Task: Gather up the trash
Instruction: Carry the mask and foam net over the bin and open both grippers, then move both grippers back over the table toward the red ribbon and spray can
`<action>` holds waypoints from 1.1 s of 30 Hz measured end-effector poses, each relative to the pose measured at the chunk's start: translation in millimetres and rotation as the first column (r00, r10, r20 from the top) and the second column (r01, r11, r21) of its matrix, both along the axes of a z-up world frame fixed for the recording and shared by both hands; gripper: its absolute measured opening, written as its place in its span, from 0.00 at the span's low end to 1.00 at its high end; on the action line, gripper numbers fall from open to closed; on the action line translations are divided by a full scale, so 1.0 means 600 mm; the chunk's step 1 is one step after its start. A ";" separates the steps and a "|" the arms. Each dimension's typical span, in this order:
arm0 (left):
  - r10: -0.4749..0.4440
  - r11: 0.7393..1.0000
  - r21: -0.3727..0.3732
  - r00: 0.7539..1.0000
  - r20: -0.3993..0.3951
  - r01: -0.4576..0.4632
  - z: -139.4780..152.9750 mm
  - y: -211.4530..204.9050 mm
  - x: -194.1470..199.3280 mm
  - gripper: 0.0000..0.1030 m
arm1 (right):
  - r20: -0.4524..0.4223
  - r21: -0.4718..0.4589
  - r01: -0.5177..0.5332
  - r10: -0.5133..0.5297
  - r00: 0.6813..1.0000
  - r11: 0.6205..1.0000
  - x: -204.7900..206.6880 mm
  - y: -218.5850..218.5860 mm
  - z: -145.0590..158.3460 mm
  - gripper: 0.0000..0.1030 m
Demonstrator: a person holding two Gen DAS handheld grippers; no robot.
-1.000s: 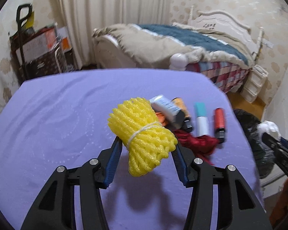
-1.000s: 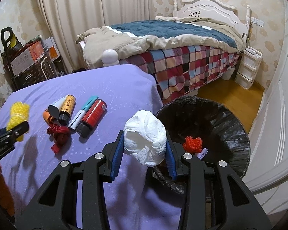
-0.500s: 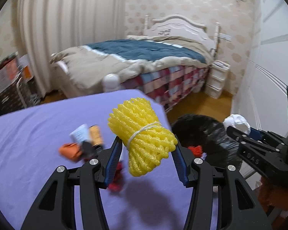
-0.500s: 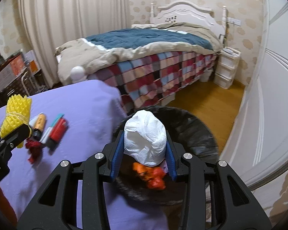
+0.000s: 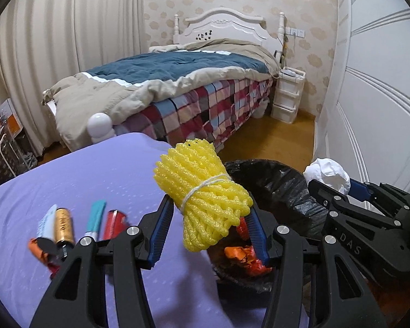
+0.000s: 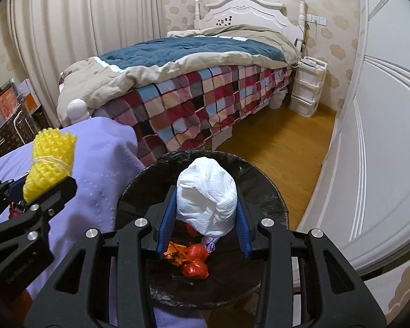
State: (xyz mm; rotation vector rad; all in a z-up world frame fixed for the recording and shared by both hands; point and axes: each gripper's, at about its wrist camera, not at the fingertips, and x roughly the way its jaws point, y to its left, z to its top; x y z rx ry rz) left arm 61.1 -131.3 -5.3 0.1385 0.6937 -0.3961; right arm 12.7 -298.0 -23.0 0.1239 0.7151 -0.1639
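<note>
My left gripper [image 5: 209, 231] is shut on a yellow foam net bundle [image 5: 205, 194] tied with string, held at the table's right edge beside the bin; the bundle also shows in the right wrist view [image 6: 50, 161]. My right gripper [image 6: 203, 225] is shut on a crumpled white tissue wad [image 6: 207, 199] and holds it above the black-lined trash bin [image 6: 268, 188]. The tissue [image 5: 328, 173] and bin [image 5: 281, 183] show in the left wrist view too. Orange and red wrappers [image 6: 191, 259] lie in the bin.
A purple-covered table [image 5: 82, 180] holds tubes and markers [image 5: 76, 224] at its left. A bed with a plaid cover [image 6: 205, 93] stands behind. A white drawer unit [image 6: 306, 90] and white wardrobe doors [image 6: 382, 136] are at the right, over wooden floor.
Both grippers have swung right from the table toward the bin, still holding their loads. The tissue is now over the bin's opening and the yellow bundle is at the bin's edge.
</note>
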 end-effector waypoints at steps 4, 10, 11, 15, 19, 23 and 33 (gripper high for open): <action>-0.006 1.000 0.012 1.000 -0.003 0.006 -0.009 -0.015 0.009 0.50 | -0.006 0.009 0.012 -0.012 1.000 1.000 0.007 -0.013 -0.006 0.37; -0.009 0.999 0.030 1.000 -0.020 0.010 -0.024 -0.030 0.020 0.54 | -0.013 0.021 0.026 -0.026 1.000 0.999 0.015 -0.030 -0.014 0.38; -0.009 0.999 0.033 1.000 -0.022 0.010 -0.026 -0.031 0.021 0.55 | -0.014 0.025 0.028 -0.028 1.000 0.999 0.016 -0.033 -0.015 0.38; -0.005 0.999 0.035 1.000 -0.025 0.006 -0.031 -0.031 0.026 0.67 | -0.015 0.033 0.033 -0.033 0.999 0.999 0.018 -0.039 -0.016 0.40; -0.001 0.999 0.036 1.000 -0.021 0.002 -0.032 -0.031 0.027 0.72 | -0.009 0.044 0.047 -0.047 0.999 0.998 0.016 -0.045 -0.017 0.51; 0.008 1.000 0.030 1.000 -0.024 -0.008 -0.032 -0.025 0.025 0.74 | -0.010 0.046 0.054 -0.054 0.999 0.997 0.013 -0.047 -0.016 0.52; 0.072 0.996 0.049 0.997 -0.018 -0.071 -0.015 0.013 0.003 0.75 | 0.004 0.048 0.055 -0.055 0.998 0.997 -0.003 -0.036 -0.003 0.58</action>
